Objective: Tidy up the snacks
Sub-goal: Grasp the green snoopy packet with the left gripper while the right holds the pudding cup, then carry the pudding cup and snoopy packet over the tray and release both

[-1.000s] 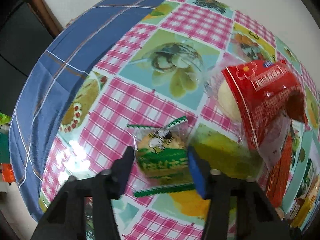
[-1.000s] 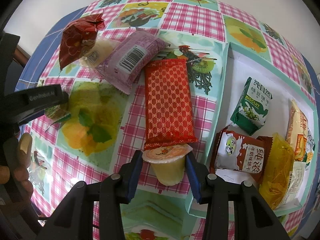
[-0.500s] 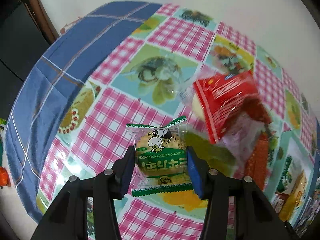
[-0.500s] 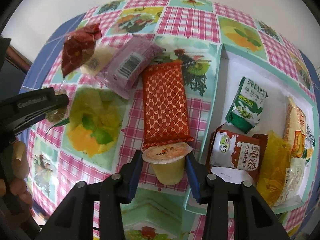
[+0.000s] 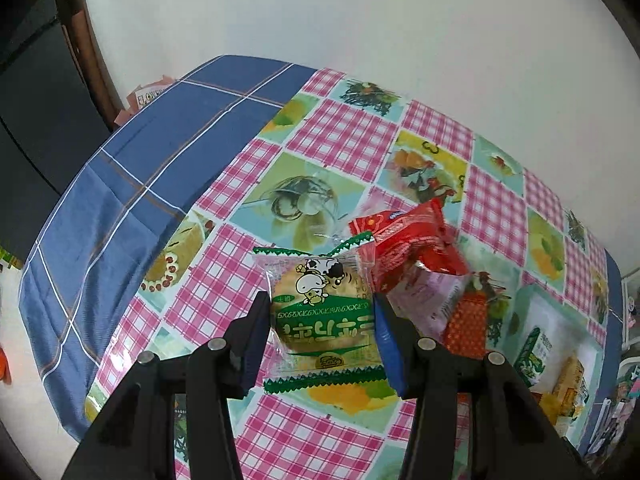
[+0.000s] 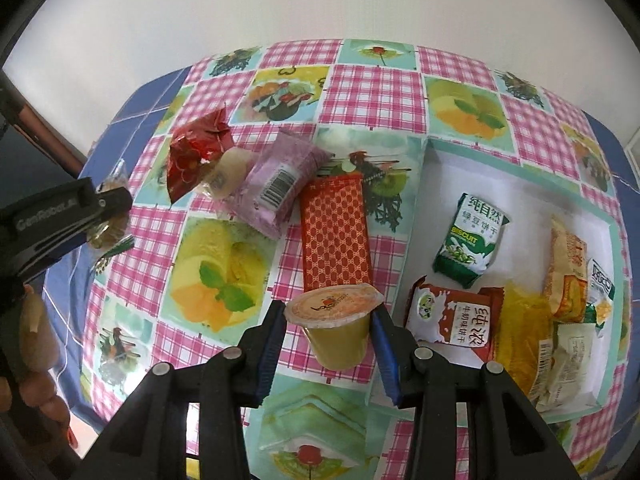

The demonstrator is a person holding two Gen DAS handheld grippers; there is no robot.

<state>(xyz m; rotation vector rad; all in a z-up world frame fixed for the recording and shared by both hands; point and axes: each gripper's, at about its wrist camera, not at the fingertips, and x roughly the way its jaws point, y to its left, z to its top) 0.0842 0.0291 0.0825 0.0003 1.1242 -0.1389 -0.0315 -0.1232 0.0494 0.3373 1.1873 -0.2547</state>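
Observation:
My left gripper (image 5: 322,336) is shut on a green cow-print biscuit packet (image 5: 323,320) and holds it above the table. It also shows at the left of the right wrist view (image 6: 108,216). My right gripper (image 6: 327,340) is shut on a yellow jelly cup (image 6: 336,326), held above the table beside the white tray (image 6: 424,208). On the cloth lie a red patterned packet (image 6: 335,236), a purple packet (image 6: 280,180) and a red bun bag (image 6: 196,152). The tray holds several snacks, among them a green biscuit pack (image 6: 470,240).
The checked fruit tablecloth (image 6: 372,92) covers the table; a blue cloth (image 5: 132,168) hangs over its left end. A white wall stands behind. The person's hand (image 6: 32,320) holds the left gripper at the left edge.
Both grippers have lifted with their snacks. The left one closed on the biscuit packet and raised it off the cloth; the jelly cup rose in the right one.

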